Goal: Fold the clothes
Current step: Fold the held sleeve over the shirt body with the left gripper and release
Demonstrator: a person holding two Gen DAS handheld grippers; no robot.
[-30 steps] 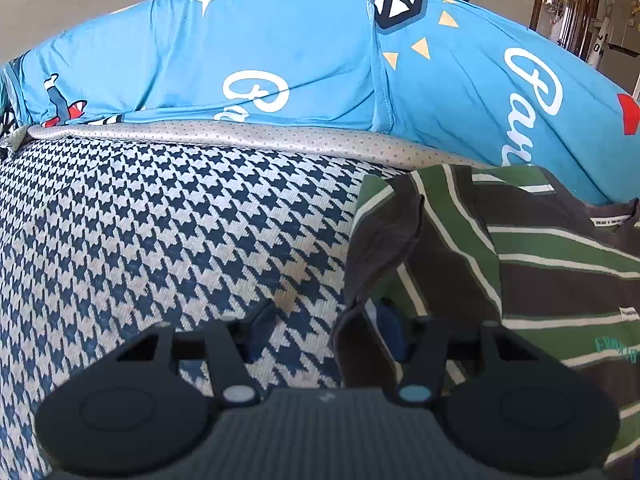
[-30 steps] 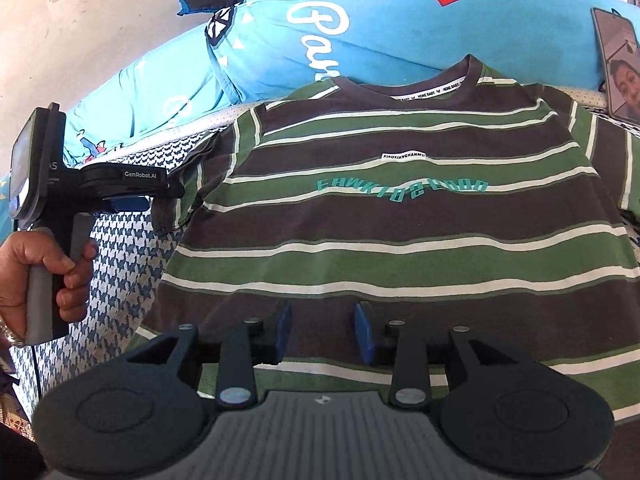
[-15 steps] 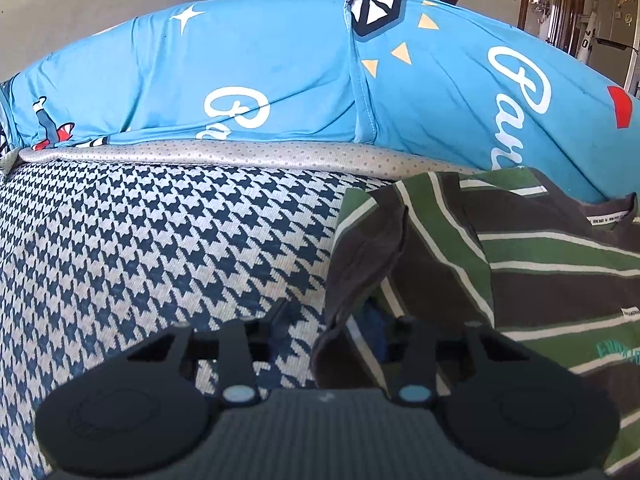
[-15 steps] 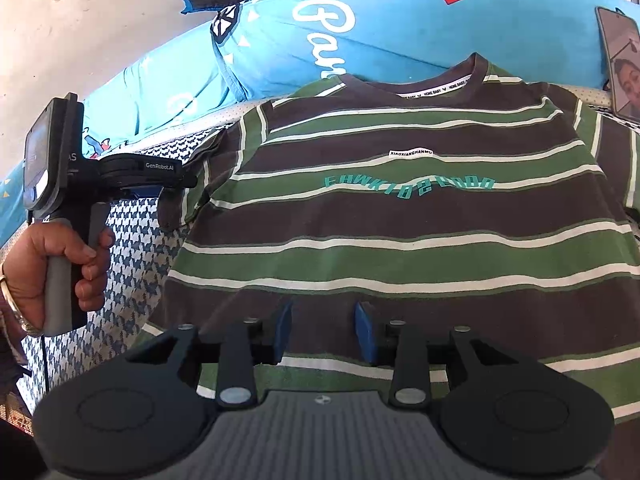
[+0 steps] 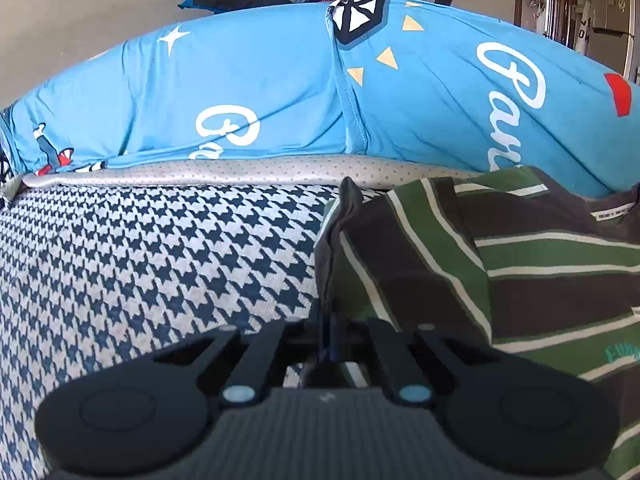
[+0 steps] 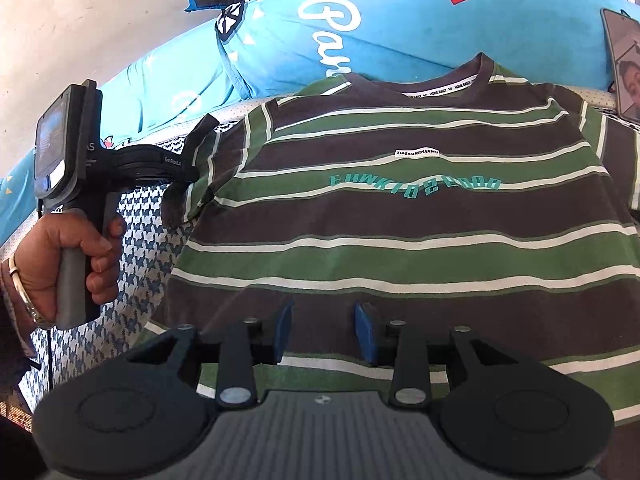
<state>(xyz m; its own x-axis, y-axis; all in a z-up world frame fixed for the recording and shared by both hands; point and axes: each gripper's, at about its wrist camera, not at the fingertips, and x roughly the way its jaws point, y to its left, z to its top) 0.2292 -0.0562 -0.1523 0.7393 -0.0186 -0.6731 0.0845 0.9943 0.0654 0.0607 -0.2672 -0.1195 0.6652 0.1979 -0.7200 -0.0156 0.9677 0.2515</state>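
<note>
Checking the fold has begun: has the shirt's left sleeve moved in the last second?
Yes. The sleeve, pinched in the left hand-held gripper, has lifted off the houndstooth cover toward the blue pillow.

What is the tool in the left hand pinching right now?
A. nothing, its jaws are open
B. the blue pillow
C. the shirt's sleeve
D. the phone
C: the left gripper has its jaws closed on the edge of the sleeve of the striped shirt, and the right wrist view shows that sleeve bunched at its tip.
</note>
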